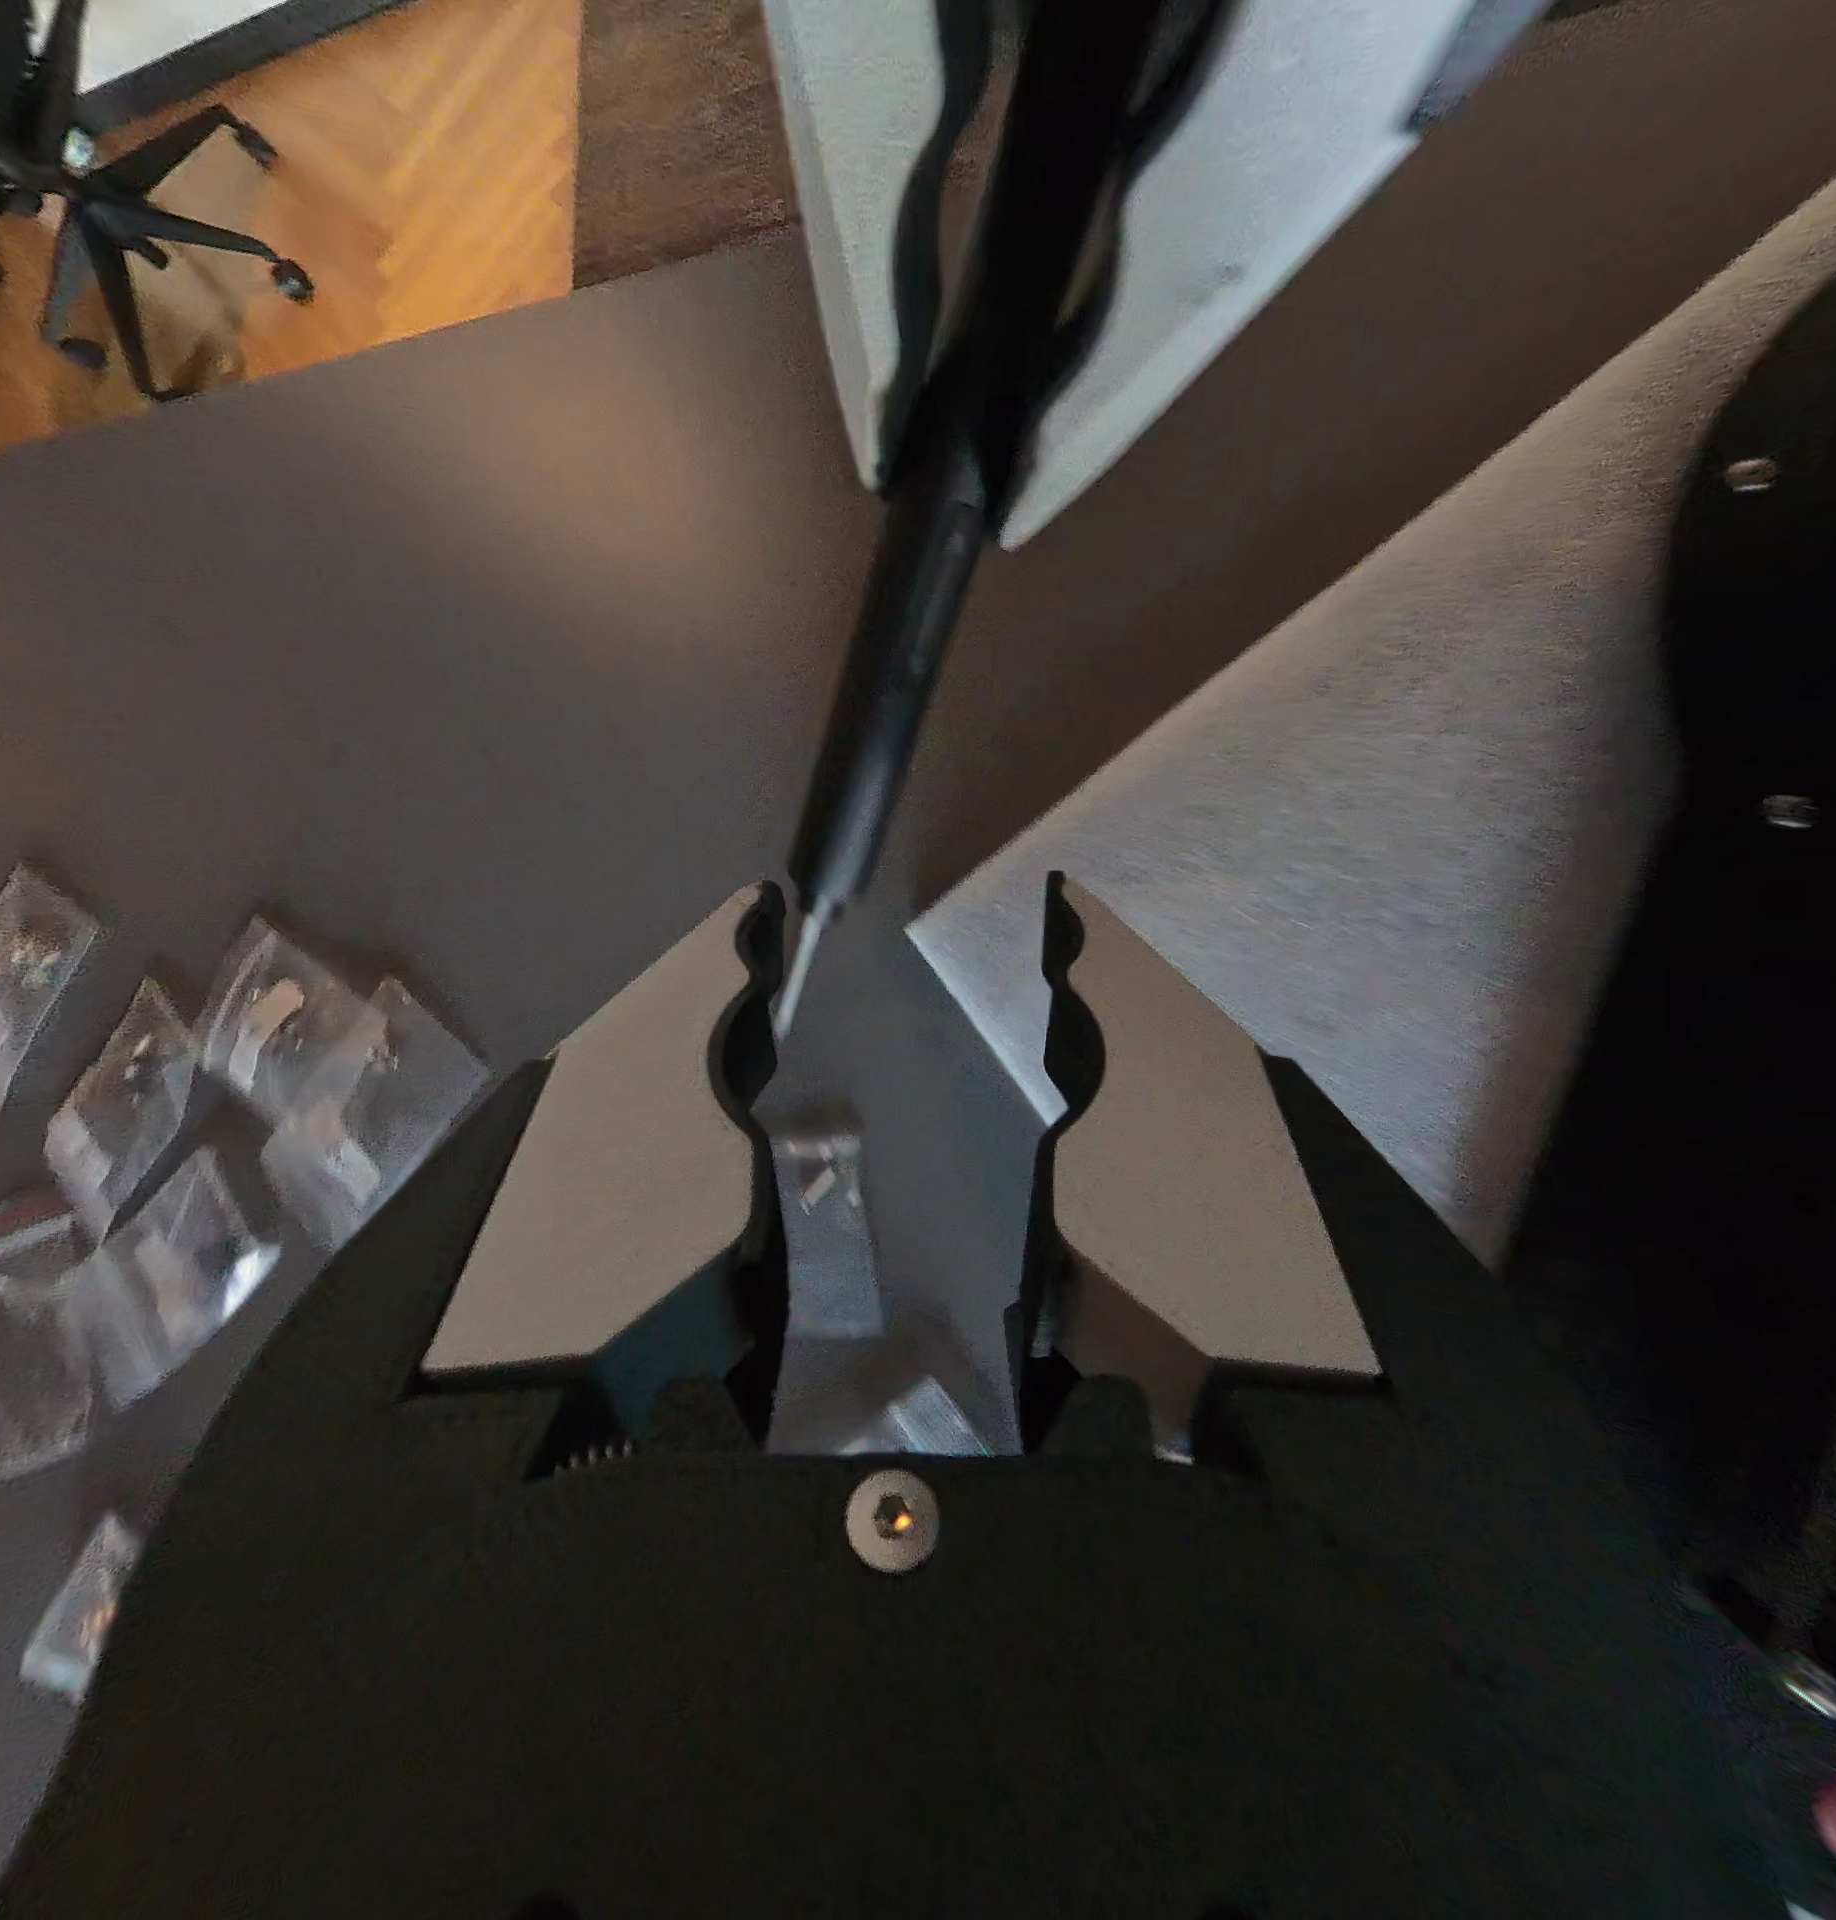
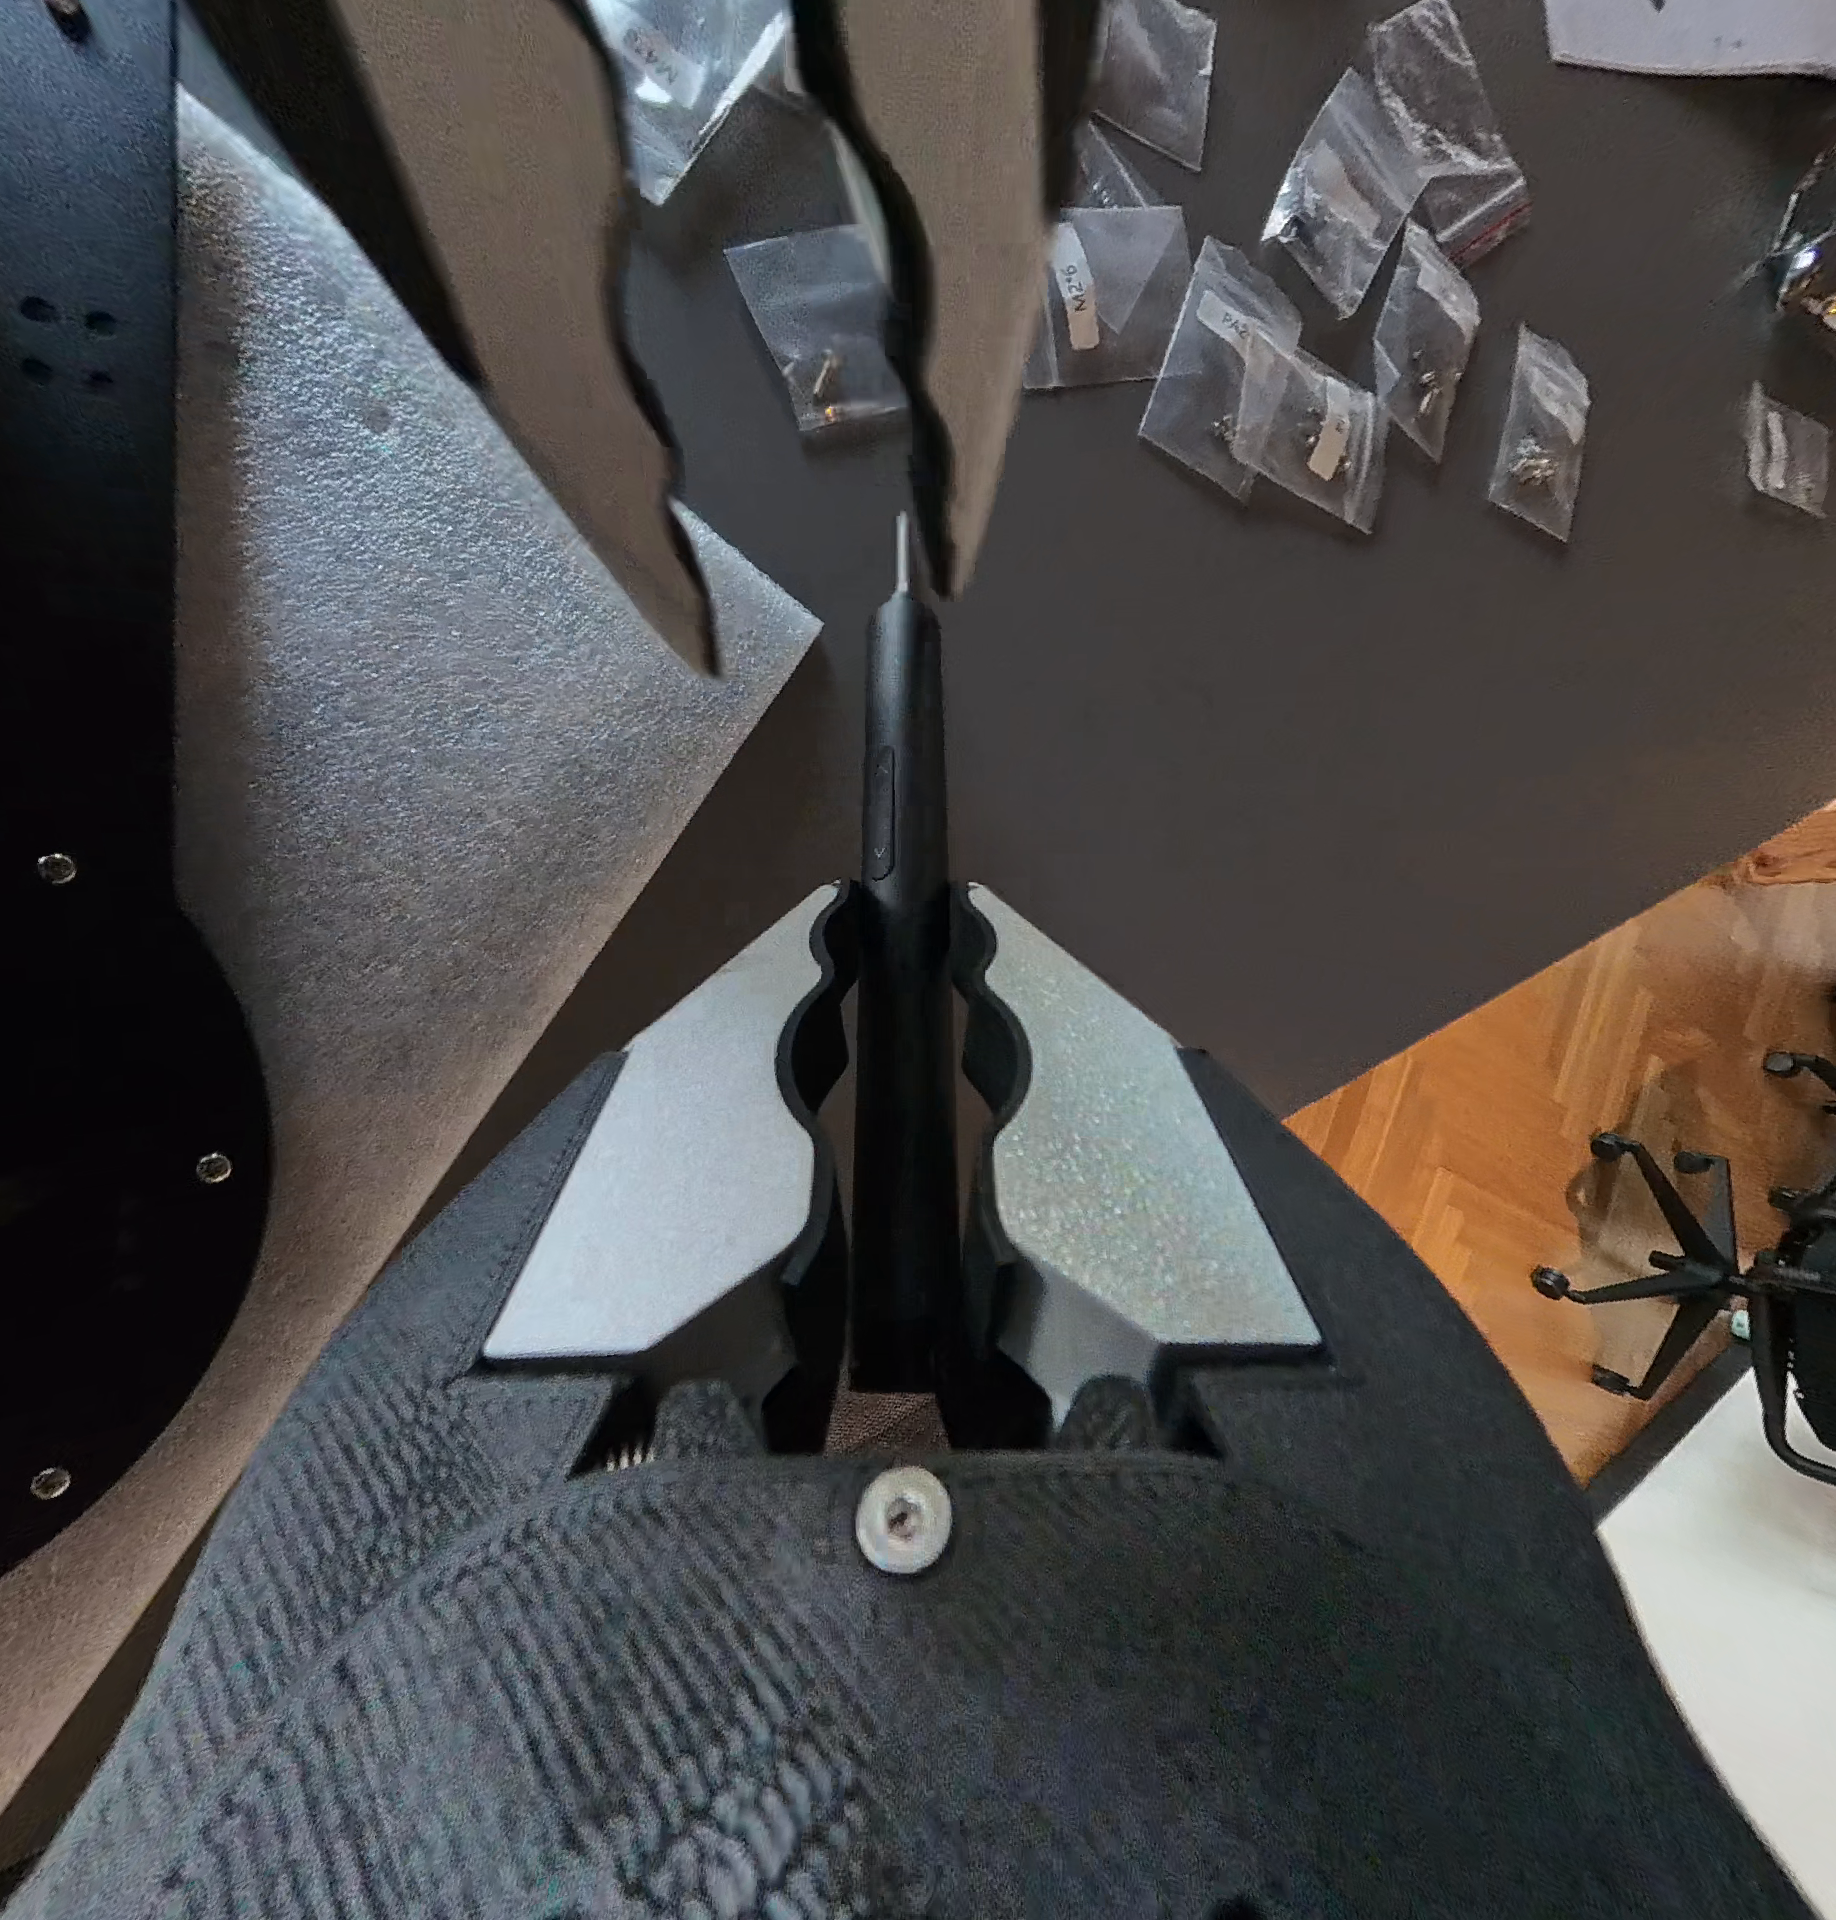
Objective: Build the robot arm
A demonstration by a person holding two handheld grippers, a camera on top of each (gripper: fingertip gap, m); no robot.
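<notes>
My right gripper [image 2: 906, 894] is shut on a slim black electric screwdriver [image 2: 898, 790], its bit [image 2: 901, 545] pointing forward. In the left wrist view the right gripper [image 1: 945, 499] comes in from the top, and the screwdriver [image 1: 872, 727] slants down with its bit tip beside my left gripper's left finger [image 1: 758, 997]. My left gripper [image 1: 911, 894] is open and empty. A small clear bag [image 1: 820, 1226] lies on the dark table [image 1: 426, 623] below its gap. In the right wrist view the left gripper [image 2: 831, 623] hangs in from the top, jaws apart around the bit.
A grey foam sheet [image 1: 1361, 831] [image 2: 426, 727] carries a black metal plate with screws [image 1: 1776, 831] [image 2: 62, 935]. Several clear bags of small screws lie on the table [image 1: 218, 1091] [image 2: 1309, 364]. Beyond the table edge are a wood floor and an office chair [image 1: 114, 208] [image 2: 1776, 1278]. About 6 centimetres separates my left fingertips from my right.
</notes>
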